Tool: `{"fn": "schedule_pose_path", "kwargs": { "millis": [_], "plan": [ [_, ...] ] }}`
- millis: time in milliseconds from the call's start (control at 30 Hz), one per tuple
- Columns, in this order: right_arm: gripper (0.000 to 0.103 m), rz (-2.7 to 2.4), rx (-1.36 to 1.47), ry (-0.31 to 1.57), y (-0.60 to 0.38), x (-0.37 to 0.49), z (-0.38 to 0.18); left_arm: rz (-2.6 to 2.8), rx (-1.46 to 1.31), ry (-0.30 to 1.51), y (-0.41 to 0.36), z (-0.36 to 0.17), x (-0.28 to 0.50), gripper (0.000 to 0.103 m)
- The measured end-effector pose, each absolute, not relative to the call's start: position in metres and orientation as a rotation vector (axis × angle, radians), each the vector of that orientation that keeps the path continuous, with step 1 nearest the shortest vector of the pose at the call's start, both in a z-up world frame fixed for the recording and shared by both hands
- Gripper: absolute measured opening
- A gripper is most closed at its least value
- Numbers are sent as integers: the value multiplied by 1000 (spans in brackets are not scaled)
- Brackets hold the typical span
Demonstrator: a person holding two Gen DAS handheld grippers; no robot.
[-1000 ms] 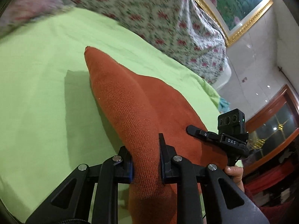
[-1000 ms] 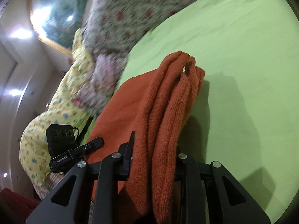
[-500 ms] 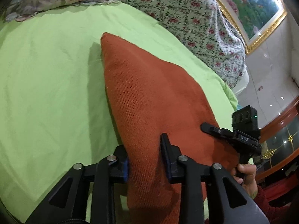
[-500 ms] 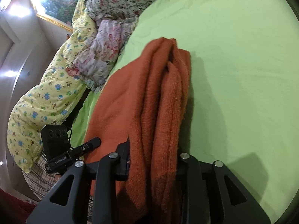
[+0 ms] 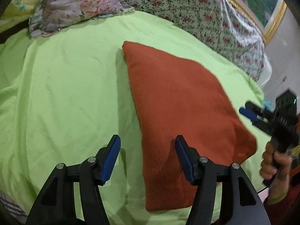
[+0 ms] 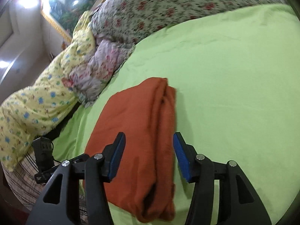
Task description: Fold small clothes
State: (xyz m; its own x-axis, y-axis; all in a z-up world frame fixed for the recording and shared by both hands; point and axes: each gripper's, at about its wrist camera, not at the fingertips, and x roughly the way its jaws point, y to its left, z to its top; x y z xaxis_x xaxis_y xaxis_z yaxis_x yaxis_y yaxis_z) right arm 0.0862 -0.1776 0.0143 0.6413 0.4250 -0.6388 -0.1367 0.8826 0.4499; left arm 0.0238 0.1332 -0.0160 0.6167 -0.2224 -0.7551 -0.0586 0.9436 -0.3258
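Note:
A folded orange knit garment (image 5: 180,112) lies flat on the lime-green bedsheet (image 5: 65,93). My left gripper (image 5: 147,157) is open over the garment's near edge and holds nothing. In the right wrist view the garment (image 6: 138,131) shows its stacked folded layers along its right side. My right gripper (image 6: 149,155) is open just above its near end and holds nothing. The right gripper also shows at the right edge of the left wrist view (image 5: 243,110), blurred, beside the garment's far corner. Part of the left gripper's body (image 6: 43,150) shows at lower left.
Floral pillows (image 5: 75,5) and a flowered quilt (image 5: 206,18) line the far side of the bed. A yellow patterned quilt (image 6: 41,101) lies at the left. A gold-framed painting (image 5: 271,9) hangs on the wall. The bed's edge drops off on the right (image 5: 262,93).
Both grippers have opened and let go of the orange garment, which has dropped from a held ridge to lying flat on the sheet. Both grippers have drawn back a little.

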Motion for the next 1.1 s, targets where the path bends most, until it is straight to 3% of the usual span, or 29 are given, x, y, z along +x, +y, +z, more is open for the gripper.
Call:
{"fn": "schedule_pose_path", "kwargs": {
  "millis": [167,233,267,367,533,800,1100],
  "plan": [
    [47,328,366,885,-163,114,-5,-105,-304,914,134,-20,18,64],
    [35,314,388,919,-164,125,-15,-100,-301,926,136,-24,19,66],
    [20,308,406,940,-165,130,-21,-101,-314,934,136,-25,22,66],
    [10,320,437,958,-165,134,-23,-99,-298,937,134,-17,25,66],
    [9,424,477,783,-165,114,24,-101,-249,943,127,-14,26,66],
    [9,268,528,913,-188,111,-50,-79,-195,951,122,-27,22,73],
    [13,229,439,849,-182,77,-13,-56,-114,862,115,7,-7,66]
  ]
}}
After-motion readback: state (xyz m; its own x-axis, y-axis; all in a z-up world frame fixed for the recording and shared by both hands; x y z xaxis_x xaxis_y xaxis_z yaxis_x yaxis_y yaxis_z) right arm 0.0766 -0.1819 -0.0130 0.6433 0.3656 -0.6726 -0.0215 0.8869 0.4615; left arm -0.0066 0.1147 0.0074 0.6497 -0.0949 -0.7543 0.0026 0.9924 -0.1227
